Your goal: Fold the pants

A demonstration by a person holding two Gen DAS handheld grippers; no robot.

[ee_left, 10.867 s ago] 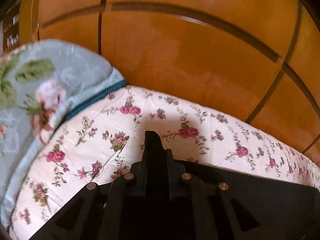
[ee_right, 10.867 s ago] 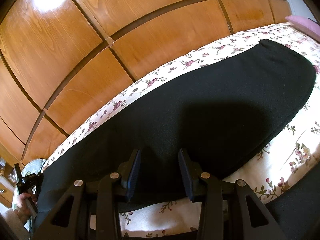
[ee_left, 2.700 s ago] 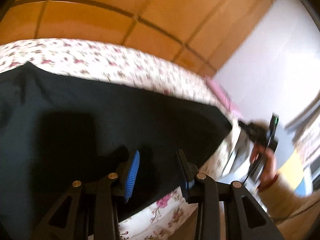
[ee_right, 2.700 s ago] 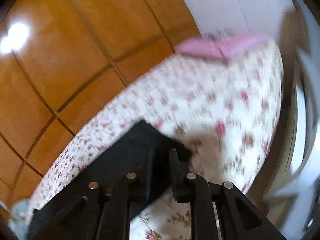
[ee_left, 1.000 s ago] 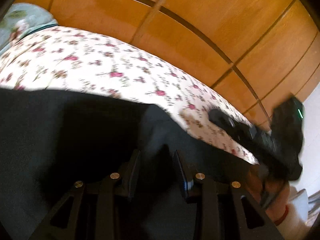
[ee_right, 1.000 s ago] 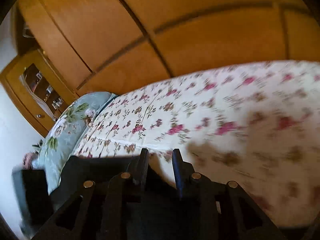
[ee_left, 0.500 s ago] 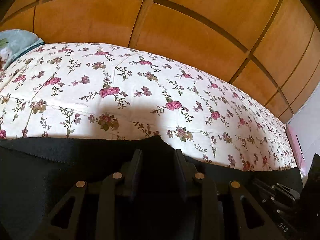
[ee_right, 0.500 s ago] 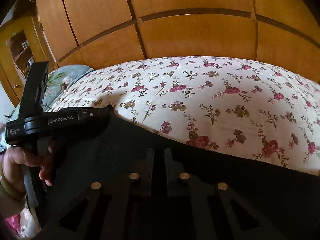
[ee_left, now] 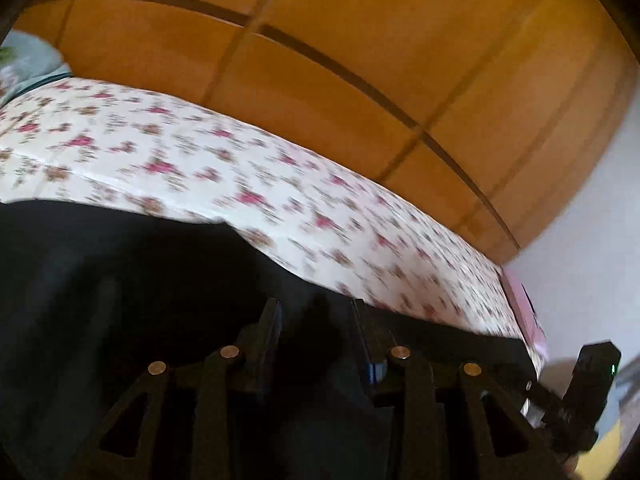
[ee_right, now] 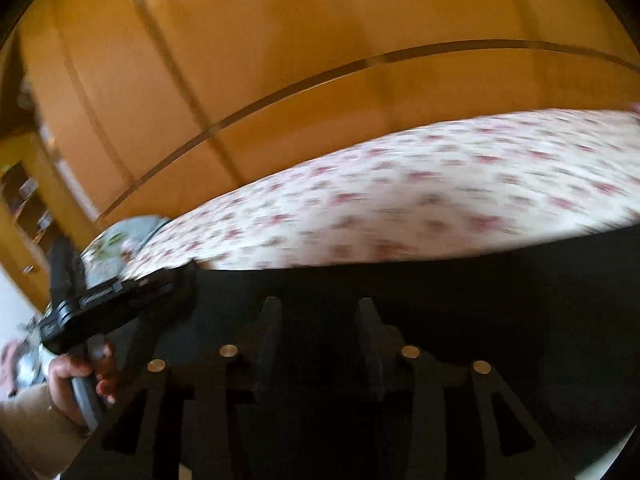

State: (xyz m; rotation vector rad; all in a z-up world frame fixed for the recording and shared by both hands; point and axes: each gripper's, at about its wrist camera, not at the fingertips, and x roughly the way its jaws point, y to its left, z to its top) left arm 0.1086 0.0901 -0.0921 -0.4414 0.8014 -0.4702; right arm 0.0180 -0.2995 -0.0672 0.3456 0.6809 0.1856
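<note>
The black pants lie flat on the floral bedspread, filling the near part of both views. My left gripper hovers just over the pants with its jaws apart and nothing between them. My right gripper is also over the pants, jaws apart and empty. The left gripper's body shows in the right wrist view at left, held by a hand. The right gripper's body shows at the far right of the left wrist view.
A wooden panelled wardrobe runs behind the bed. A blue-green floral pillow lies at one end, a pink item at the other. A white wall stands to the right.
Both grippers have opened and let go of the pants, which now lie on the bed. Both cameras have swung sideways and the views are blurred by motion.
</note>
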